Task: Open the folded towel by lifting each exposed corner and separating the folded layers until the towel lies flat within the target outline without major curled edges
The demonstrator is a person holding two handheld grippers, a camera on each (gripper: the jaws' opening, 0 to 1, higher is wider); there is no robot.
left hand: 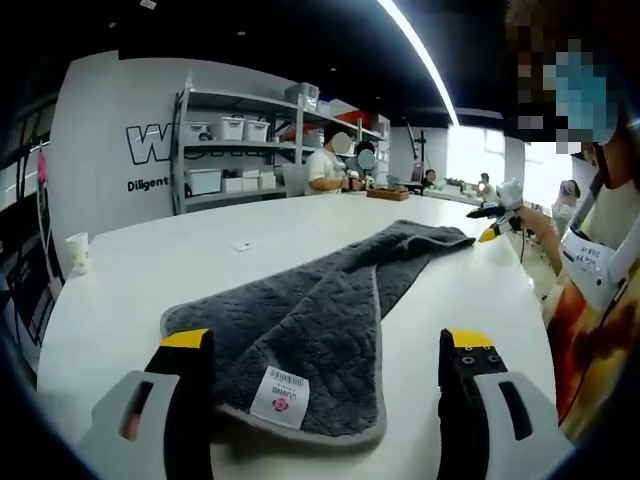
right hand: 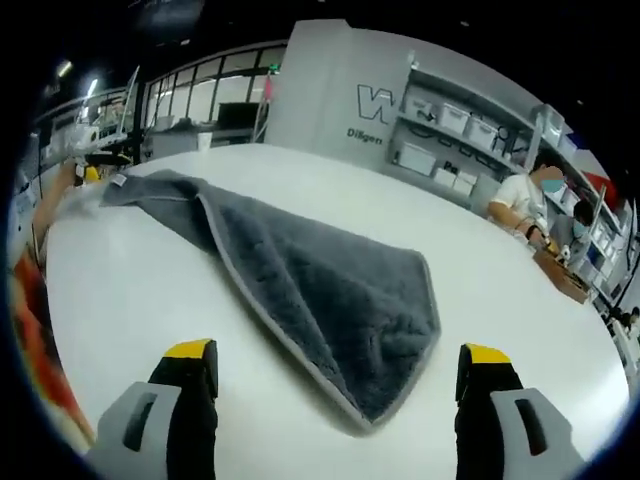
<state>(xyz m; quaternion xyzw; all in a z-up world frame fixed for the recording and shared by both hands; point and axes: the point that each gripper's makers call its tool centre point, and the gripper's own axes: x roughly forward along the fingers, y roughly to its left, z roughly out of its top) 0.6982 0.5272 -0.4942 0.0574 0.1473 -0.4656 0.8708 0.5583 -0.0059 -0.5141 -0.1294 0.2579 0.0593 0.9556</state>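
A dark grey towel (left hand: 320, 310) lies folded lengthwise on the white table (left hand: 130, 290), its top layer lapped over at an angle. Its near corner, with a white label (left hand: 280, 397), rests between the fingers of my left gripper (left hand: 328, 400), which stands open low over the table. At the towel's far end my right gripper (left hand: 497, 218) hovers just off the corner. In the right gripper view the towel (right hand: 320, 290) runs away to the upper left, its near corner between the fingers of my open right gripper (right hand: 337, 388). The left gripper (right hand: 90, 168) sits by the labelled corner (right hand: 118, 180).
A paper cup (left hand: 77, 250) stands near the table's left edge, and a small slip (left hand: 243, 245) lies beyond the towel. Shelves with white bins (left hand: 230, 150) line the back wall. A seated person (left hand: 325, 165) and a wooden box (left hand: 388, 194) are at the far end.
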